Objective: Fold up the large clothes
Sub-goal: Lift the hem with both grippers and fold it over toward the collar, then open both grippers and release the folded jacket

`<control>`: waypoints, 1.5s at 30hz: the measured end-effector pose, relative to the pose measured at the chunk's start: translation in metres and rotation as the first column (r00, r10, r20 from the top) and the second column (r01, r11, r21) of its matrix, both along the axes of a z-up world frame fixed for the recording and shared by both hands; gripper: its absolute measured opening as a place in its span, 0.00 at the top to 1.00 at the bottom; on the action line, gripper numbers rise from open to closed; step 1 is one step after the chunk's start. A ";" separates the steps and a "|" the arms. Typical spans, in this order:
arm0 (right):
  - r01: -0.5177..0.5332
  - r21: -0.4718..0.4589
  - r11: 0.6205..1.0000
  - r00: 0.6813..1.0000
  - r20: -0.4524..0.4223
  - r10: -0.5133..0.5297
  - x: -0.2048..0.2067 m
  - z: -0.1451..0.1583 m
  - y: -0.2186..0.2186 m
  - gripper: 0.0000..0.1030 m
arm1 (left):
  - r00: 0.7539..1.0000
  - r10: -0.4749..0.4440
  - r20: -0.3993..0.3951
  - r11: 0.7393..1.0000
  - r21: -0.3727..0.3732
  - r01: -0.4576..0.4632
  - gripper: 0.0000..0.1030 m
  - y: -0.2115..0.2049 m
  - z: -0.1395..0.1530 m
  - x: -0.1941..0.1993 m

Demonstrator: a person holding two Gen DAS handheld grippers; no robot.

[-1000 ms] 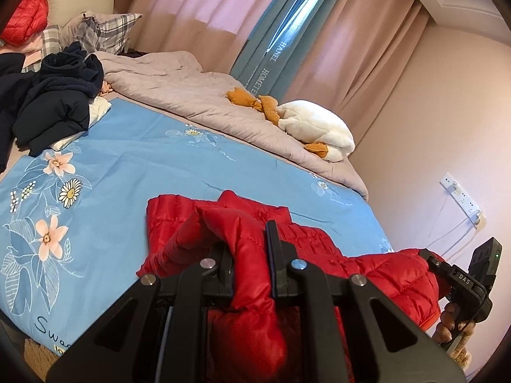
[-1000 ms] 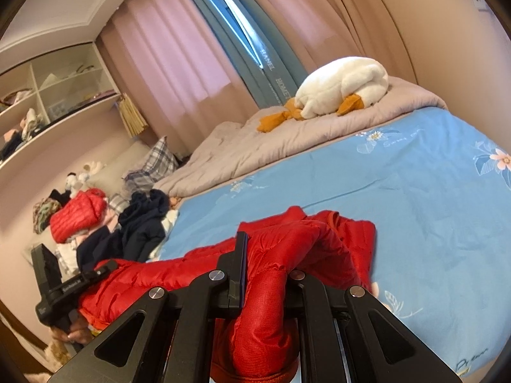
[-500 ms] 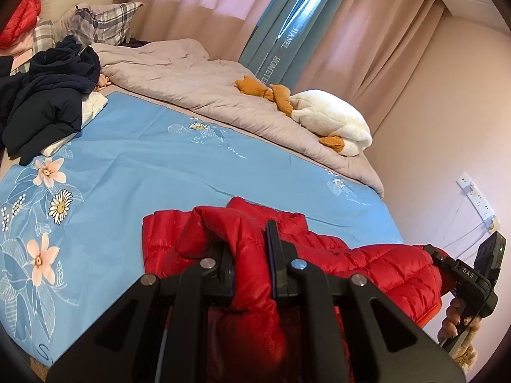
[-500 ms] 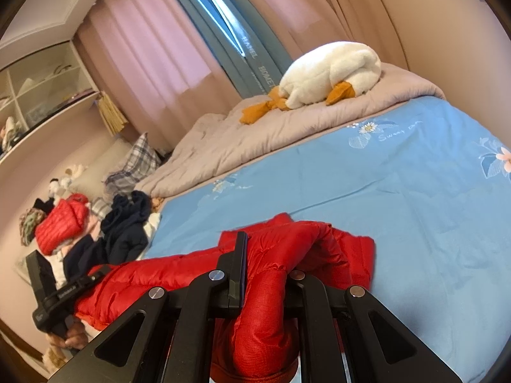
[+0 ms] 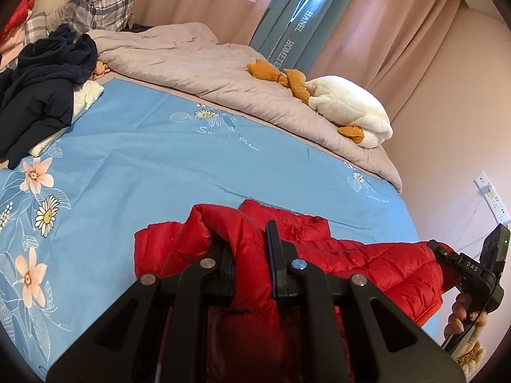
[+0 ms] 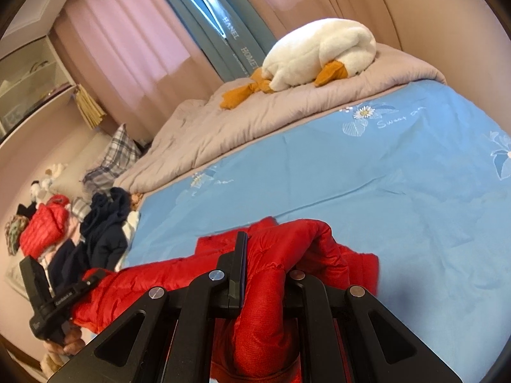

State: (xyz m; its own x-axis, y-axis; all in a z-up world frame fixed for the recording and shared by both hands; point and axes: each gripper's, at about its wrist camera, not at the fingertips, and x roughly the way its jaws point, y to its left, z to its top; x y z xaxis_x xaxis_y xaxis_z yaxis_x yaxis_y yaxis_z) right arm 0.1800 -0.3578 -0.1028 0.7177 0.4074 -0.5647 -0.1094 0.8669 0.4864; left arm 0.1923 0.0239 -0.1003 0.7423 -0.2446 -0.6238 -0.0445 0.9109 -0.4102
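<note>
A red puffer jacket (image 5: pixel 367 265) is stretched between my two grippers over the near part of the blue flowered sheet (image 5: pixel 159 159). In the left wrist view my left gripper (image 5: pixel 247 255) is shut on a bunched fold of the jacket, and more of the fabric hangs below the jaws. The right gripper (image 5: pixel 463 268) shows at the far right in a hand, at the jacket's other end. In the right wrist view my right gripper (image 6: pixel 268 265) is shut on the red puffer jacket (image 6: pixel 143 281), whose fabric covers the right finger. The left gripper (image 6: pixel 57 300) shows at the lower left.
A heap of dark navy clothes (image 5: pixel 41 95) lies at the sheet's left end, with another red jacket (image 6: pixel 44 223) behind it. A grey duvet (image 5: pixel 191 60) with a white plush goose (image 5: pixel 348 108) runs along the far side. A wall socket (image 5: pixel 491 194) is on the right.
Both grippers have moved forward over the bed and a little lower, still shut on the jacket. The jacket's far edge now lies further in on the blue sheet.
</note>
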 end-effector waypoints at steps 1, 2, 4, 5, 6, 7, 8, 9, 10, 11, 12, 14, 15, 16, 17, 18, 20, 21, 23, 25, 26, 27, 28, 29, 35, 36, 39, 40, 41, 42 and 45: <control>0.001 0.000 1.000 1.000 -0.005 -0.001 0.003 -0.001 0.000 0.89 | 1.000 0.002 -0.005 1.000 -0.003 -0.002 0.86 0.000 -0.002 0.004; 0.002 0.000 1.000 1.000 -0.014 -0.002 0.008 -0.003 0.001 0.89 | 1.000 0.003 -0.011 1.000 -0.002 -0.003 0.86 0.000 -0.004 0.007; 0.005 0.001 1.000 1.000 -0.028 -0.005 0.015 -0.005 0.001 0.89 | 1.000 0.012 -0.025 1.000 0.000 -0.012 0.86 0.000 -0.008 0.014; 0.007 0.002 1.000 0.999 -0.037 -0.007 0.019 -0.008 0.001 0.89 | 0.999 0.015 -0.035 1.000 0.001 -0.015 0.86 0.000 -0.011 0.018; 0.008 0.002 1.000 0.999 -0.044 -0.008 0.021 -0.010 0.002 0.89 | 0.999 0.015 -0.039 1.000 0.003 -0.015 0.86 0.000 -0.013 0.019; 0.009 0.001 1.000 0.999 -0.051 -0.009 0.023 -0.011 0.003 0.89 | 0.999 0.016 -0.042 1.000 0.001 -0.016 0.86 0.000 -0.014 0.021; 0.010 0.000 1.000 0.998 -0.056 -0.010 0.026 -0.013 0.003 0.89 | 0.999 0.017 -0.048 1.000 0.000 -0.017 0.86 0.000 -0.017 0.023; 0.010 -0.002 1.000 0.998 -0.058 -0.010 0.027 -0.015 0.004 0.89 | 0.998 0.018 -0.052 1.000 -0.001 -0.018 0.86 0.001 -0.018 0.026; 0.011 -0.003 1.000 0.998 -0.063 -0.011 0.029 -0.016 0.004 0.89 | 0.998 0.018 -0.055 1.000 -0.003 -0.018 0.86 0.001 -0.019 0.027; 0.012 -0.003 1.000 0.998 -0.067 -0.012 0.030 -0.017 0.004 0.89 | 0.998 0.018 -0.059 1.000 -0.005 -0.018 0.86 0.001 -0.021 0.029; 0.013 -0.001 1.000 0.997 -0.071 -0.013 0.031 -0.018 0.003 0.89 | 0.998 0.017 -0.062 1.000 -0.005 -0.018 0.86 0.001 -0.022 0.031; 0.015 0.003 1.000 0.997 -0.077 -0.015 0.033 -0.020 0.002 0.89 | 0.998 0.019 -0.066 1.000 -0.007 -0.019 0.85 0.001 -0.024 0.035; 0.015 0.003 1.000 0.997 -0.079 -0.015 0.035 -0.021 0.002 0.89 | 0.998 0.018 -0.067 1.000 -0.008 -0.019 0.85 0.000 -0.025 0.036; 0.017 0.003 1.000 0.997 -0.082 -0.016 0.036 -0.022 0.002 0.89 | 0.998 0.018 -0.067 1.000 -0.009 -0.019 0.84 0.001 -0.025 0.037; 0.018 0.004 1.000 0.996 -0.084 -0.017 0.036 -0.023 0.002 0.89 | 0.997 0.019 -0.068 1.000 -0.010 -0.020 0.83 0.001 -0.026 0.037; 0.018 0.004 1.000 0.996 -0.084 -0.018 0.037 -0.024 0.002 0.89 | 0.997 0.022 -0.070 1.000 -0.014 -0.023 0.82 0.001 -0.027 0.038; 0.019 0.003 1.000 0.996 -0.085 -0.019 0.038 -0.024 0.003 0.89 | 0.997 0.026 -0.068 0.999 -0.025 -0.028 0.76 0.003 -0.028 0.039; 0.020 0.002 1.000 0.996 -0.083 -0.020 0.038 -0.024 0.002 0.89 | 0.997 0.027 -0.067 0.999 -0.030 -0.029 0.74 0.003 -0.028 0.039; 0.028 0.005 1.000 0.996 -0.083 -0.028 0.038 -0.025 0.000 0.89 | 0.998 0.025 -0.064 0.999 -0.029 -0.027 0.69 0.003 -0.026 0.037; 0.028 -0.002 1.000 0.997 -0.075 -0.028 0.038 -0.025 0.000 0.89 | 0.998 0.020 -0.053 0.999 -0.033 -0.022 0.63 0.001 -0.023 0.033; 0.031 -0.009 0.999 0.997 -0.073 -0.031 0.038 -0.024 0.000 0.88 | 0.999 0.017 -0.049 0.999 -0.035 -0.019 0.57 0.000 -0.022 0.032; 0.035 -0.014 0.999 0.997 -0.070 -0.036 0.037 -0.023 0.000 0.87 | 0.999 0.013 -0.042 0.999 -0.037 -0.015 0.54 0.000 -0.019 0.030; 0.037 -0.017 0.999 0.997 -0.067 -0.038 0.036 -0.022 0.000 0.85 | 0.999 0.011 -0.036 0.999 -0.036 -0.013 0.50 -0.001 -0.017 0.028; 0.037 -0.019 0.999 0.997 -0.064 -0.038 0.036 -0.021 0.000 0.83 | 1.000 0.008 -0.027 0.999 -0.037 -0.009 0.46 -0.002 -0.013 0.024; 0.042 -0.029 0.999 0.999 -0.010 -0.042 0.027 -0.008 -0.003 0.55 | 1.000 0.004 0.017 0.999 -0.052 -0.003 0.36 0.001 0.003 0.009; 0.042 -0.034 0.999 0.999 -0.005 -0.043 0.026 -0.006 -0.003 0.55 | 1.000 0.004 0.027 0.999 -0.052 -0.002 0.35 0.001 0.006 0.006; 0.035 -0.038 0.999 0.999 0.014 -0.035 0.023 0.000 -0.003 0.48 | 0.999 0.016 0.043 0.998 -0.054 -0.014 0.32 0.005 0.011 0.000; 0.034 -0.034 0.999 0.999 0.017 -0.033 0.023 0.001 -0.003 0.39 | 0.999 0.025 0.047 0.999 -0.050 -0.023 0.31 0.006 0.012 -0.002; 0.035 -0.028 0.999 0.999 0.018 -0.035 0.023 0.002 -0.003 0.31 | 0.998 0.039 0.053 0.999 -0.039 -0.037 0.30 0.009 0.014 -0.004; 0.053 -0.030 0.998 0.998 0.021 -0.053 0.022 0.004 -0.004 0.30 | 0.996 0.056 0.065 0.998 -0.025 -0.055 0.30 0.012 0.016 -0.007; 0.124 -0.088 0.988 0.991 0.066 -0.119 0.016 0.013 -0.005 0.29 | 0.995 0.069 0.076 0.997 -0.038 -0.066 0.30 0.021 0.020 -0.014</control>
State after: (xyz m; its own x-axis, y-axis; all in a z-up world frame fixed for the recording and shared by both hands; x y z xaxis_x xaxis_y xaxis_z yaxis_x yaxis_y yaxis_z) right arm 0.1964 -0.3629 -0.0896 0.7924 0.2637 -0.5500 -0.0272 0.9161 0.4001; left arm 0.1779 0.0446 -0.0808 0.8035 -0.2136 -0.5556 -0.0720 0.8917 -0.4470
